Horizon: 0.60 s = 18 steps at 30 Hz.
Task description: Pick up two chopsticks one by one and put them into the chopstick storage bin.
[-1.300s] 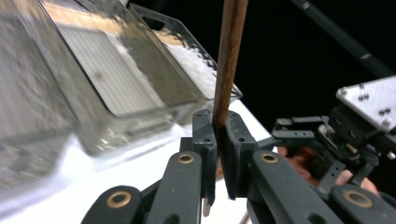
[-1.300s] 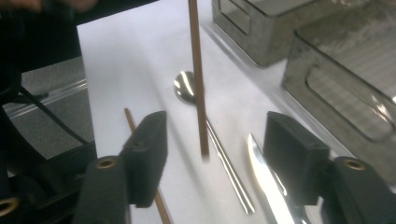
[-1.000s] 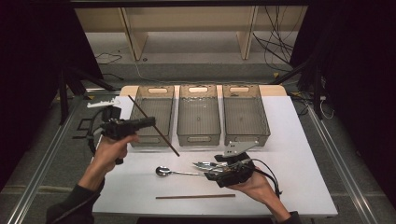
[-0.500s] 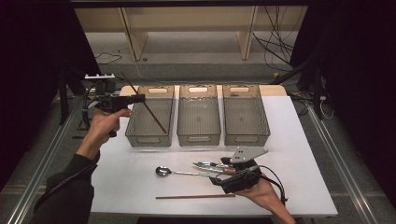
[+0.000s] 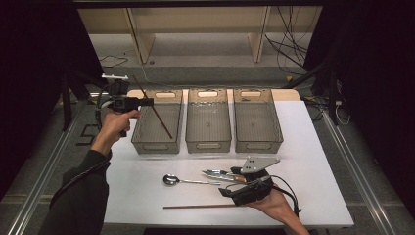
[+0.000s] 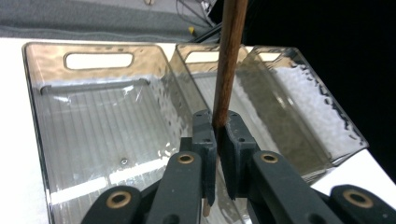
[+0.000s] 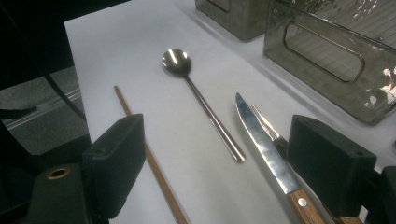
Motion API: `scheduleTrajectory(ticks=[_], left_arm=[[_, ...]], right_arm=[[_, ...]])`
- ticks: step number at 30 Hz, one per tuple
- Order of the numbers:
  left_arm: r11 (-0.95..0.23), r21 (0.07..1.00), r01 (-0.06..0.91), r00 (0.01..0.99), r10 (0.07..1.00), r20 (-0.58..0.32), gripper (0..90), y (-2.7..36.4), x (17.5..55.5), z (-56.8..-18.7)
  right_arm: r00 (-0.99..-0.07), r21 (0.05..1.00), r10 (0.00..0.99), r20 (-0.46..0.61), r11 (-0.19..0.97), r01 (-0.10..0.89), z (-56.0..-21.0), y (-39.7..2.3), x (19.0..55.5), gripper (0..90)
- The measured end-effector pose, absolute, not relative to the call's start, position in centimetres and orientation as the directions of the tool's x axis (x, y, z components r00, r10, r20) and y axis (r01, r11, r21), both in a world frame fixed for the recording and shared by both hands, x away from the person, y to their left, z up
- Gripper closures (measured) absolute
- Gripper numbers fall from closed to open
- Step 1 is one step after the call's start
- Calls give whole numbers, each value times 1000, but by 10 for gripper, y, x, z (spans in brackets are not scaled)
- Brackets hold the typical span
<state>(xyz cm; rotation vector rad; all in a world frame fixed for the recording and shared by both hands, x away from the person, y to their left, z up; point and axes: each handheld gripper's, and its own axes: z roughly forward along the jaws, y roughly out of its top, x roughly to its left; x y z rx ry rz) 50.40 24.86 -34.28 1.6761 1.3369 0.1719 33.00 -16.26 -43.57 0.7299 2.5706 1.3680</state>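
High view: chopstick [image 5: 155,108] pinched in left gripper [image 5: 147,102], slanting over left bin [image 5: 139,132] at tabletop's far-left corner. All three bins look empty. Right gripper [image 7: 215,163] spread wide near front edge. Second chopstick [image 5: 200,206], spoon [image 5: 188,180], knife [image 7: 266,144] unsorted; sorting barely begun, apparently.

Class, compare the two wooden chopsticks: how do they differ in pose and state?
The held chopstick is clamped in the left gripper and slants above the leftmost bin; the loose chopstick lies flat on the table, untouched, beside the open right gripper. Both are thin brown wooden sticks.
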Motion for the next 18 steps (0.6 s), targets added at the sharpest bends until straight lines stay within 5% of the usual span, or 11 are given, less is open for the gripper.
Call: scheduleTrajectory(ticks=[18], left_arm=[[22,638,769,354,817,-455,843,234,523,-369]], right_arm=[[-875,815,470,115,459,354,-436,-163,328,193]])
